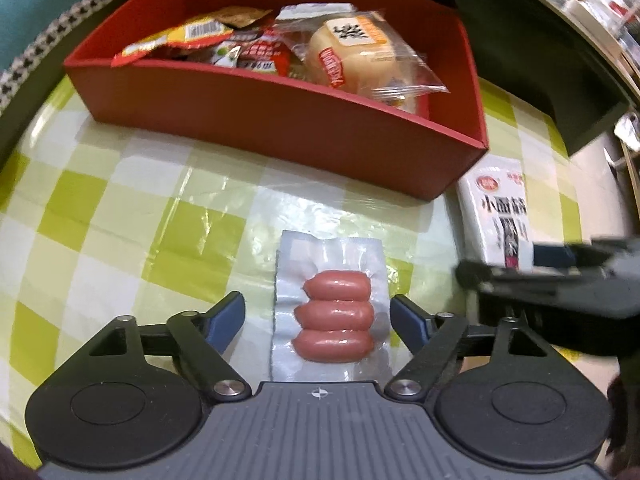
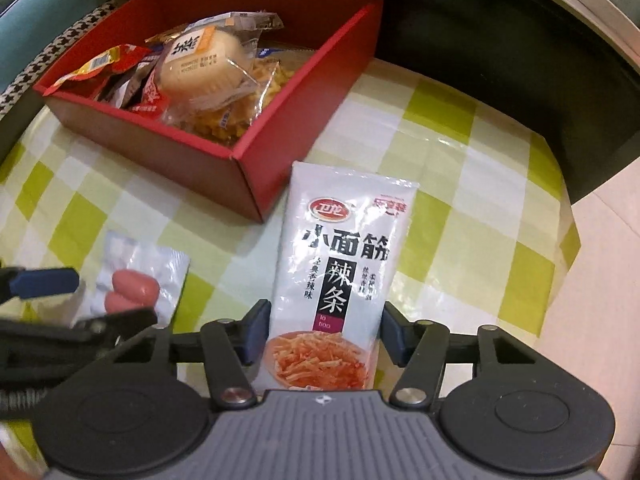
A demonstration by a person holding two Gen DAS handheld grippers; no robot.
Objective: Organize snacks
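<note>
While the red box holds snacks, left gripper straddles sausage pack, jaws apart; right gripper brackets spicy-strip packet, grip uncertain.

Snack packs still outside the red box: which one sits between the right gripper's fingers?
The white spicy-strip packet, printed with black characters, lying beside the red box. The clear sausage pack sits between the left gripper's fingers instead.

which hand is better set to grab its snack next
Right, probably. The right gripper straddles the white spicy-strip packet with pads nearly touching its edges. The left gripper stands wider around the sausage pack, with gaps on both sides.
</note>
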